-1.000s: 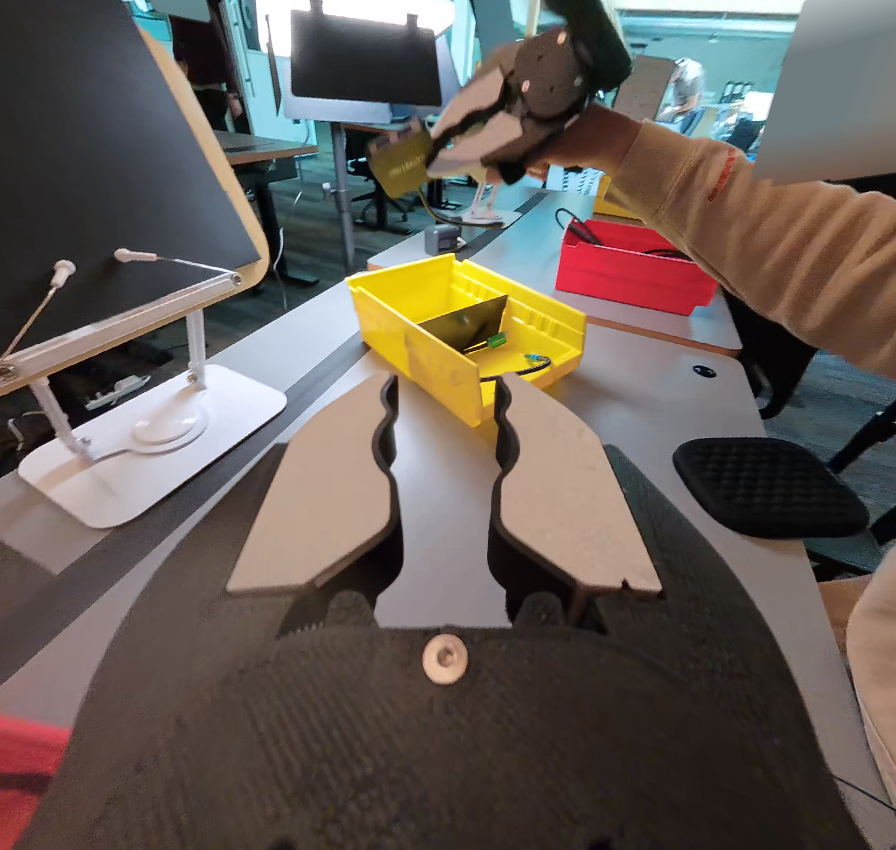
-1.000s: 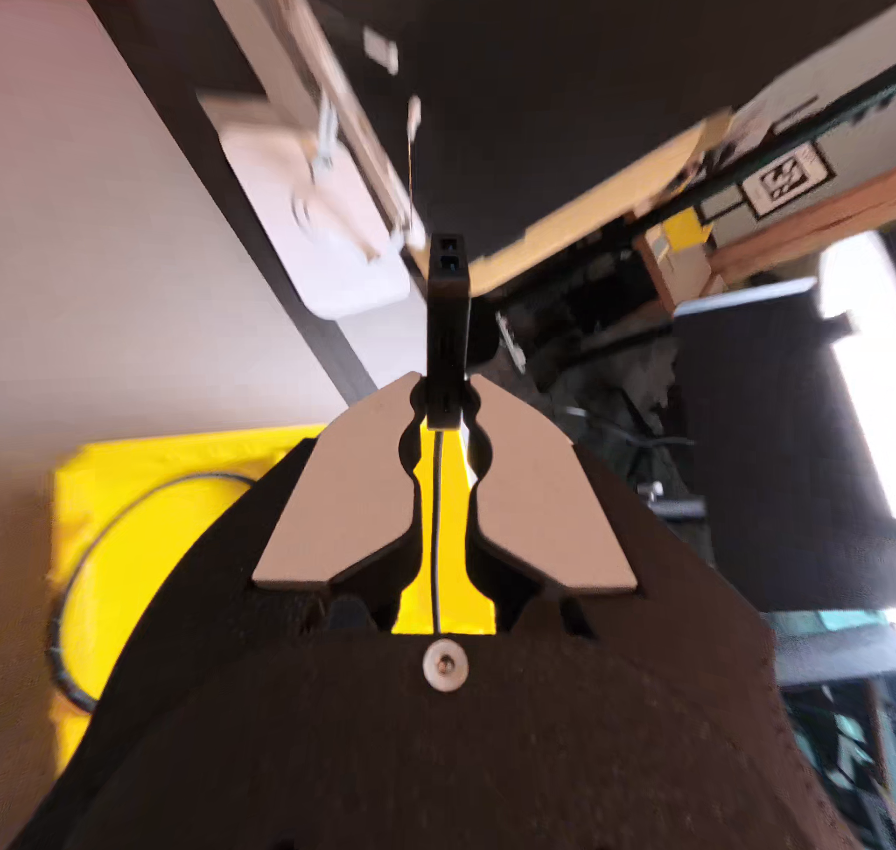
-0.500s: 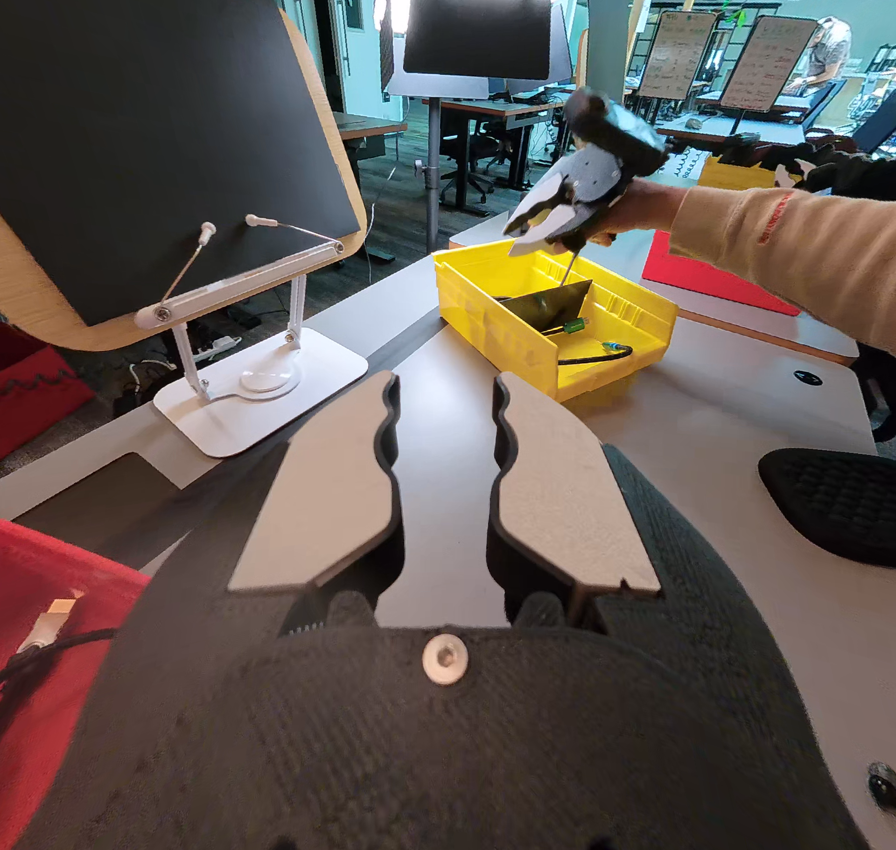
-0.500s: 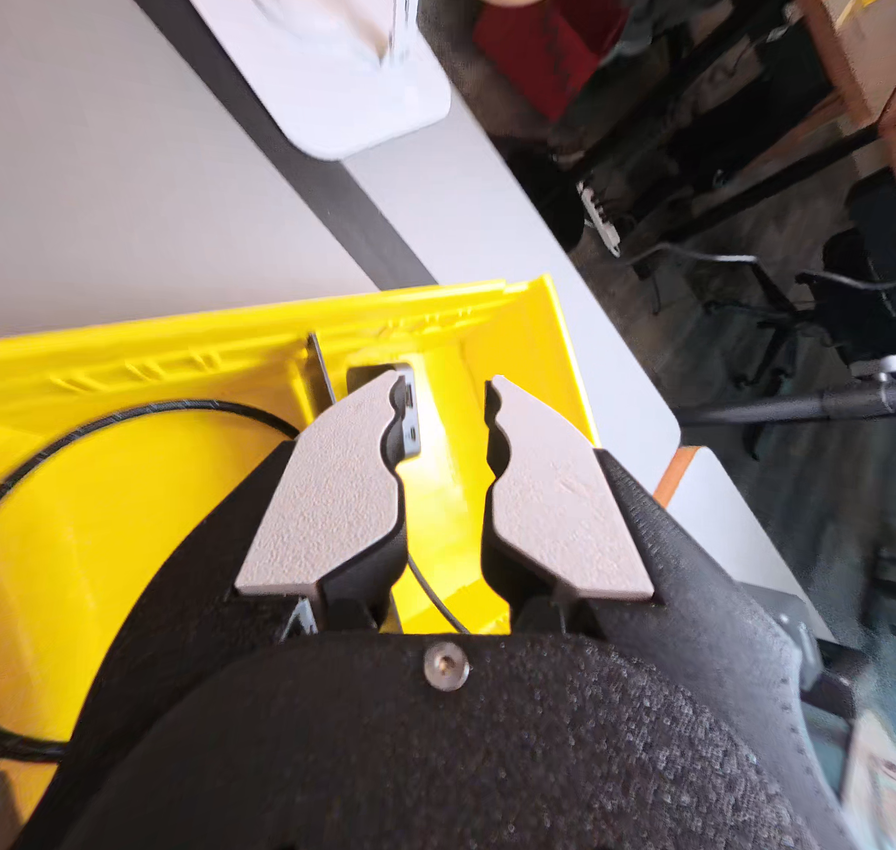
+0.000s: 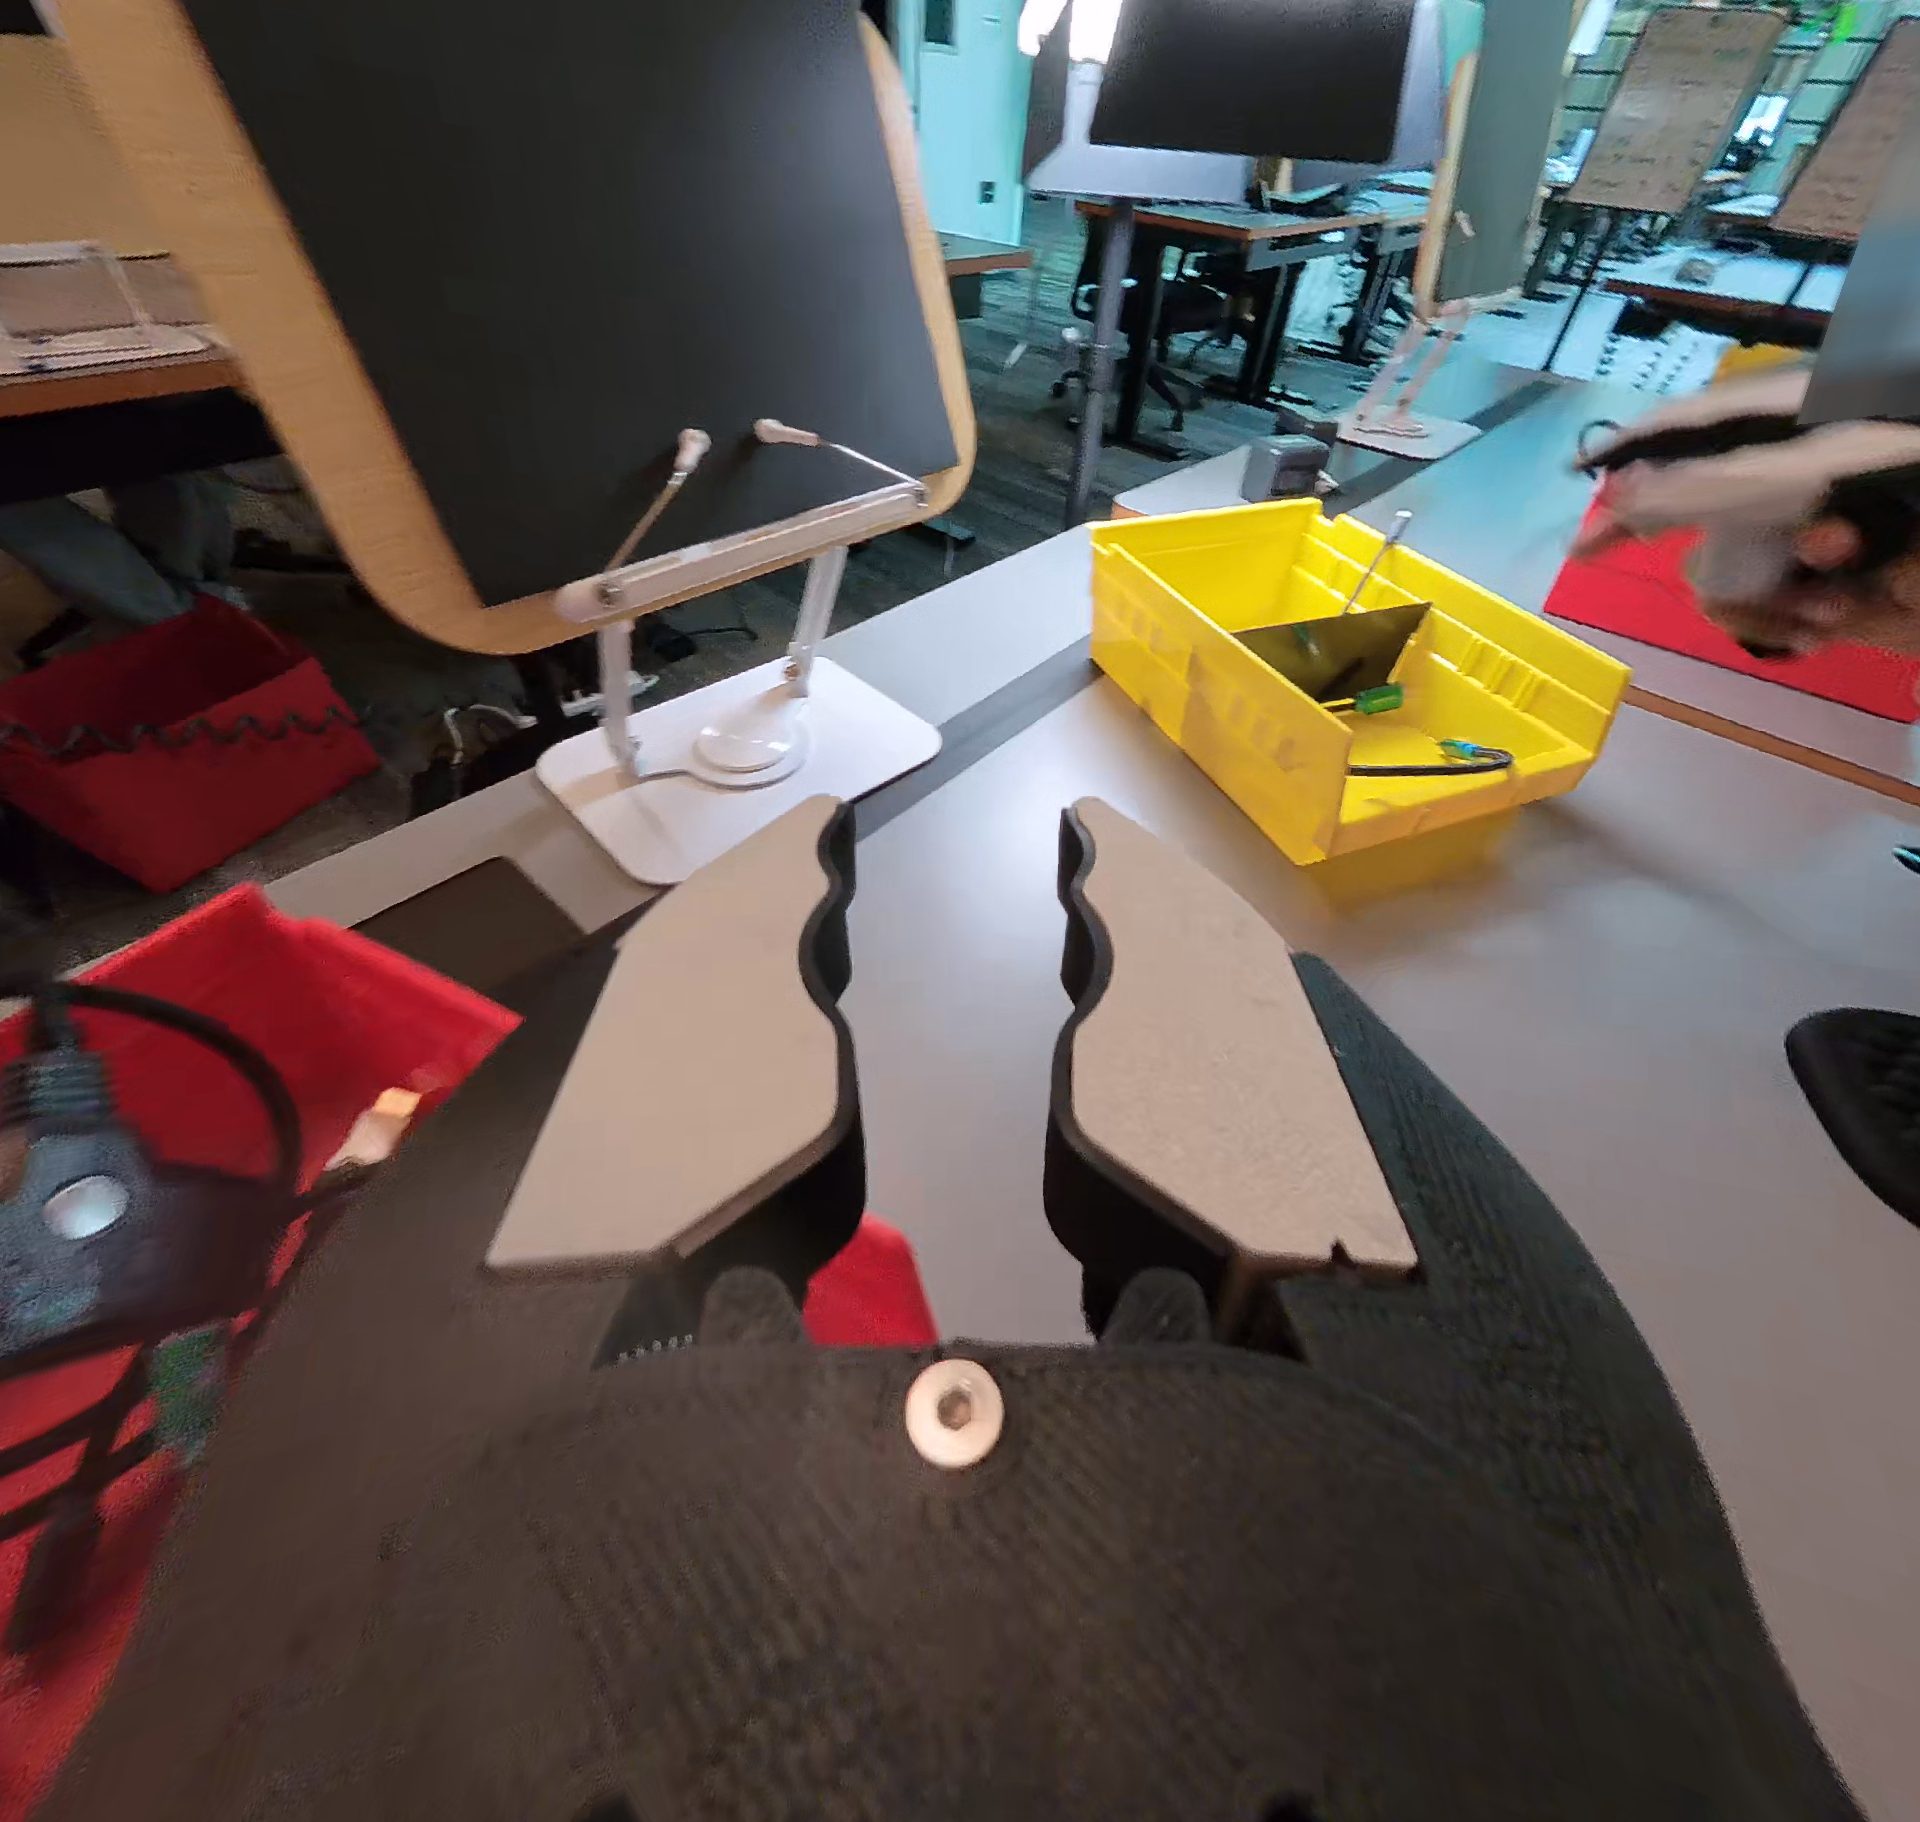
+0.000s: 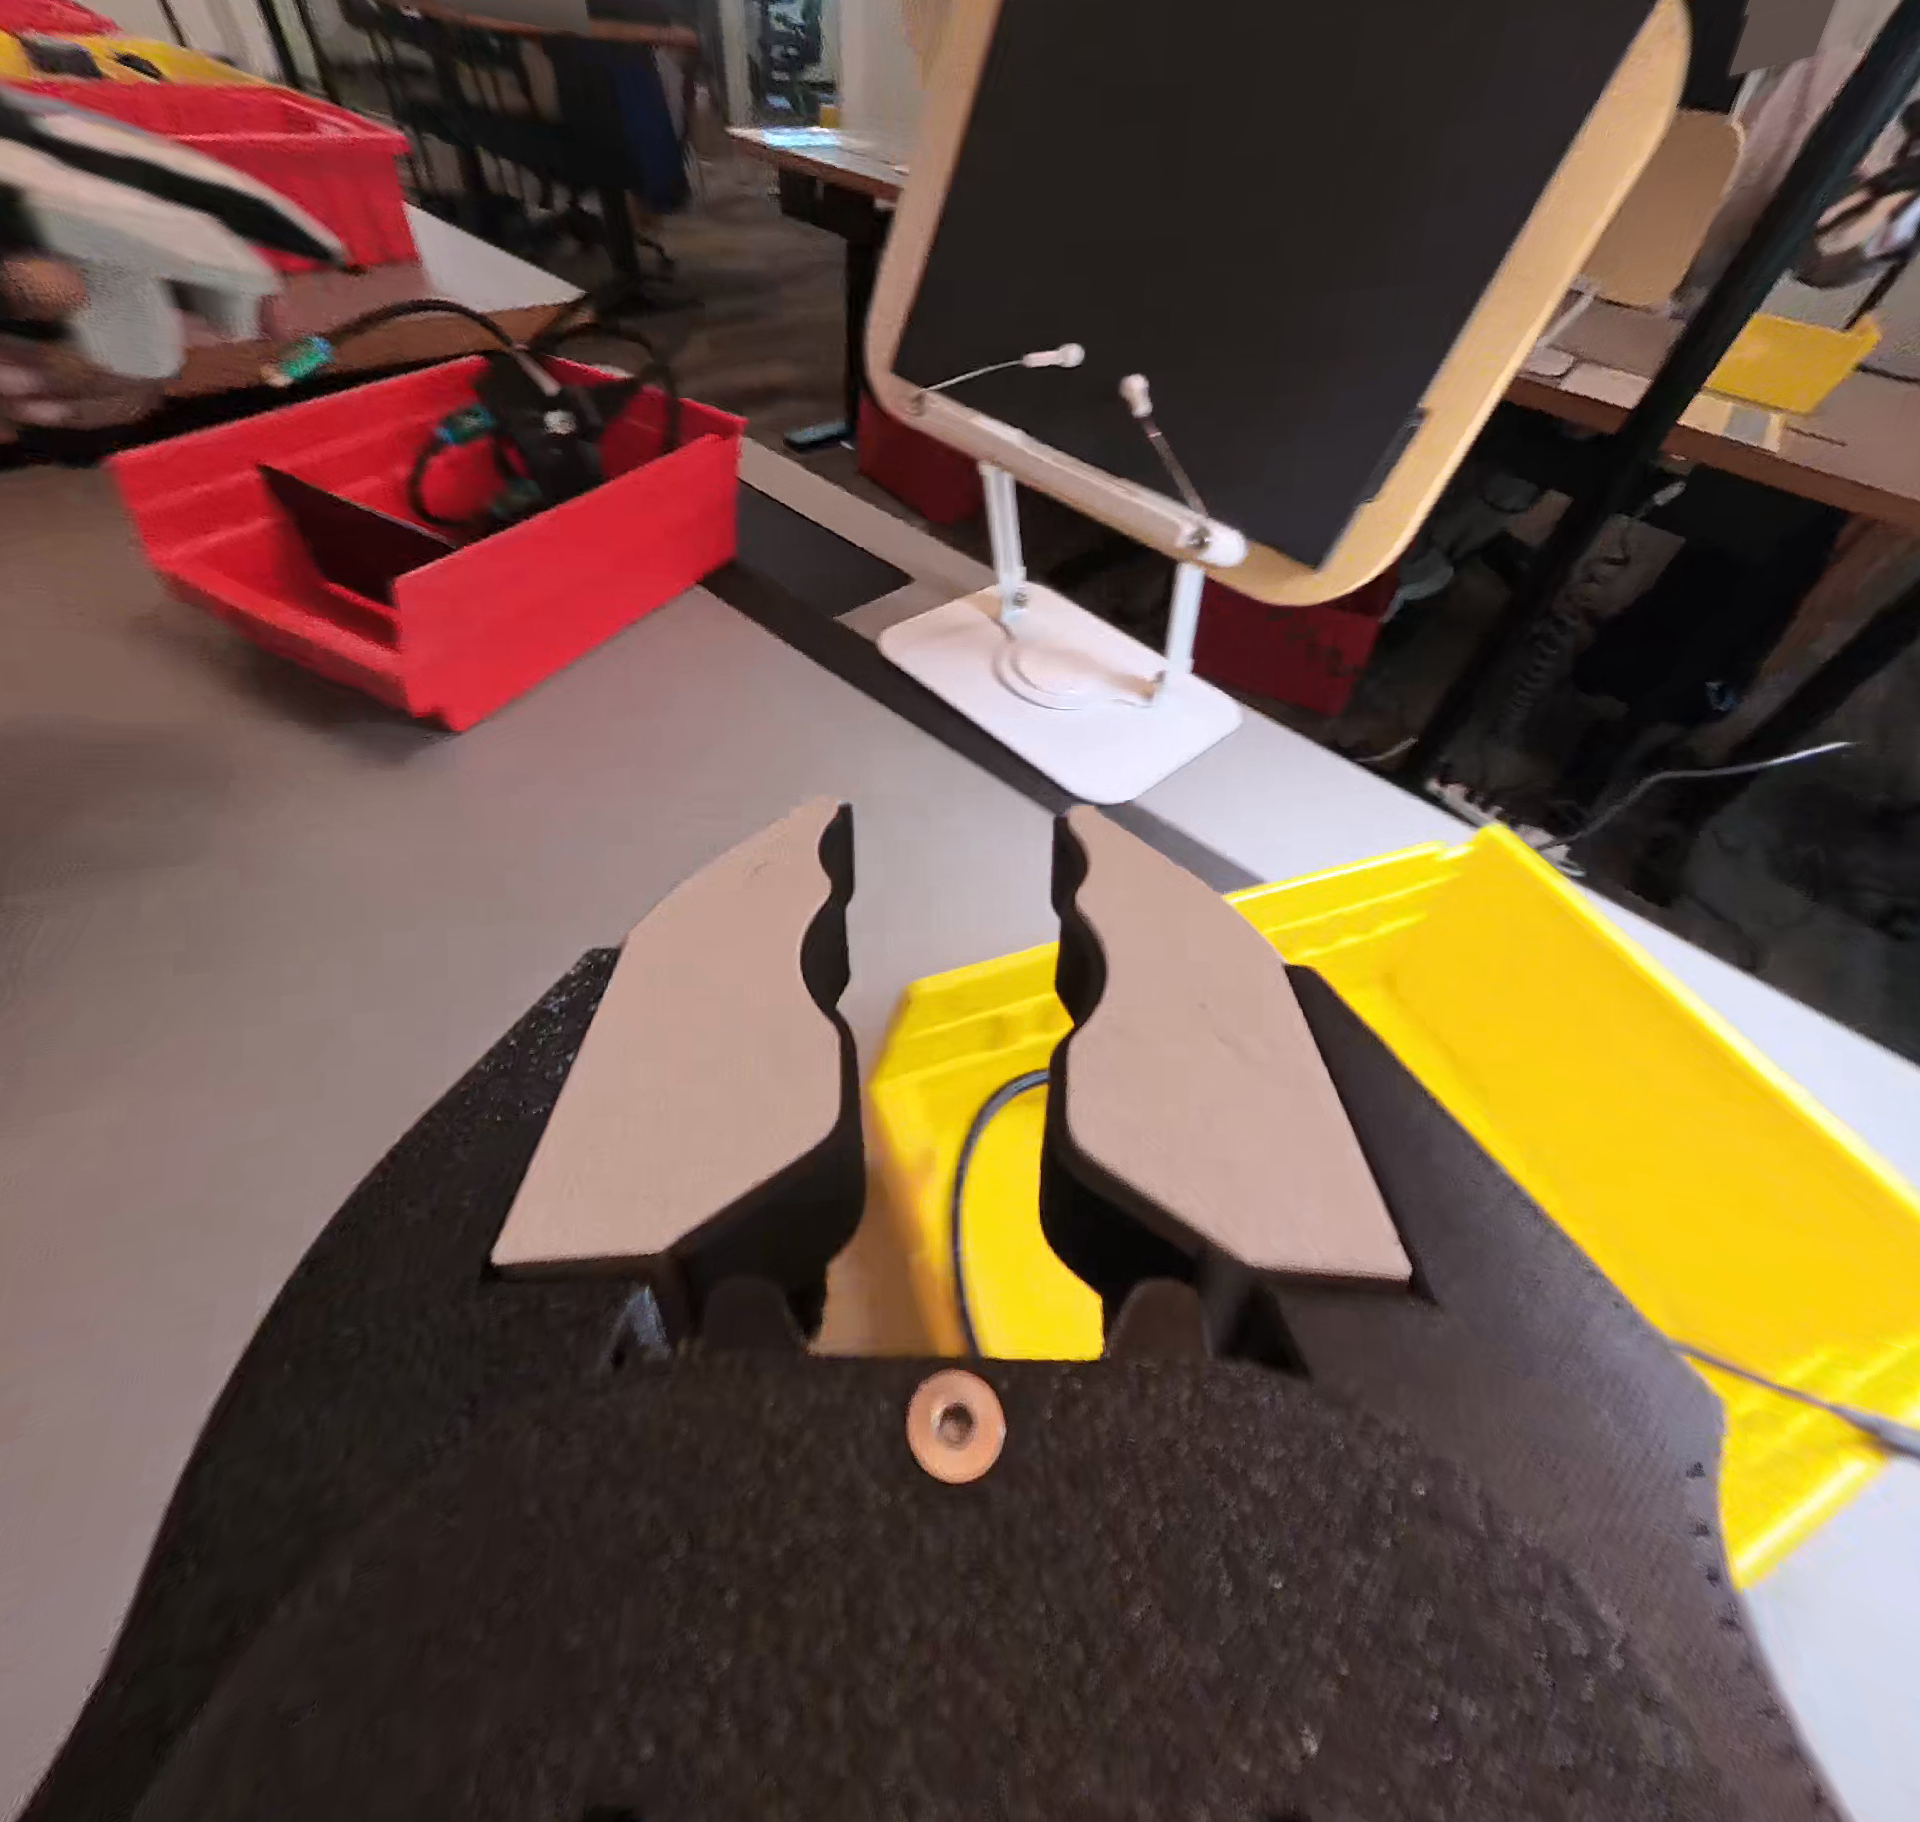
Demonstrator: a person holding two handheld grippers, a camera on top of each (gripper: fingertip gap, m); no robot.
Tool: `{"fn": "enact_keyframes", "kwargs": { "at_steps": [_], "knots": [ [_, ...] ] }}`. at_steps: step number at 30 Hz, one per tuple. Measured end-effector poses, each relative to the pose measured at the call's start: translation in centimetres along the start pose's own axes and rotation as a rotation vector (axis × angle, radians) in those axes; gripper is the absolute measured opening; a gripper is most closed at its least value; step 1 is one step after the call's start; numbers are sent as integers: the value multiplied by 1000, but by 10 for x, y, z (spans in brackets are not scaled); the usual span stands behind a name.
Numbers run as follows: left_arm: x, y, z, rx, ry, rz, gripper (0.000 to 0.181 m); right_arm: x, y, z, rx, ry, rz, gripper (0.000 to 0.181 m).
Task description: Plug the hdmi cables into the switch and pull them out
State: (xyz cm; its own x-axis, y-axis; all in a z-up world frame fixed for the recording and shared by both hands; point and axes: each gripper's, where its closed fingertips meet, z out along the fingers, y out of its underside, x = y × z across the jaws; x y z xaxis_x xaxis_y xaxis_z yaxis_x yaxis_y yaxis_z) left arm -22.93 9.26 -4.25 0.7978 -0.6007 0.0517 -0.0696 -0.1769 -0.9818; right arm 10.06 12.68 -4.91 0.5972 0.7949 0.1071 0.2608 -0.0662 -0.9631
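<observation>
My left gripper (image 5: 956, 822) is open and empty above the grey table (image 5: 1455, 993), beside a red bin (image 5: 343, 993) at its left that holds black cables (image 5: 208, 1055). My right gripper (image 6: 951, 822) is open and empty over the near corner of a yellow bin (image 6: 1558, 1097); a thin black cable (image 6: 971, 1201) lies in the bin under its fingers. The red bin (image 6: 561, 619) with its black cable bundle (image 6: 520, 432) shows at far left in the right wrist view. The yellow bin (image 5: 1226, 733) holds a black cable with green tags (image 5: 1423, 764). Each gripper shows blurred in the other's view.
A dark board on a white stand (image 5: 748, 785) stands at the table's back edge between the bins; it also shows in the right wrist view (image 6: 1070, 702). A black chair armrest (image 5: 1860, 1097) is at the right. Other desks and bins lie behind. Spacing between my two grippers at the tips: around 35 cm.
My right gripper opened, let go of the black plug over the yellow bin, and drew back. My left gripper swung left toward the red bin, staying open.
</observation>
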Motion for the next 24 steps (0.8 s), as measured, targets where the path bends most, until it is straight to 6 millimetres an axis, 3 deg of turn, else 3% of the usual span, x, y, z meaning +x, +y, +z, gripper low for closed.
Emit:
{"fn": "enact_keyframes", "kwargs": {
  "at_steps": [5,8,11,14,19,24],
  "knots": [
    [-65,2,-37,-72,-142,-20,38,-63,42,-31,10,-48,38,36],
    [-114,16,-56,-207,-233,-22,38,-84,64,-44,38,-86,121,35],
    [-160,42,-66,-401,-296,-36,38,-95,79,-53,75,-112,218,35],
    [-190,71,-65,-584,-277,-101,44,-100,88,-57,104,-129,274,34],
    [-229,92,-45,-761,-239,-170,53,-111,93,-56,93,-202,277,33],
    [-247,123,-21,-908,-166,-244,61,-117,95,-58,88,-242,269,32]
  ]
}}
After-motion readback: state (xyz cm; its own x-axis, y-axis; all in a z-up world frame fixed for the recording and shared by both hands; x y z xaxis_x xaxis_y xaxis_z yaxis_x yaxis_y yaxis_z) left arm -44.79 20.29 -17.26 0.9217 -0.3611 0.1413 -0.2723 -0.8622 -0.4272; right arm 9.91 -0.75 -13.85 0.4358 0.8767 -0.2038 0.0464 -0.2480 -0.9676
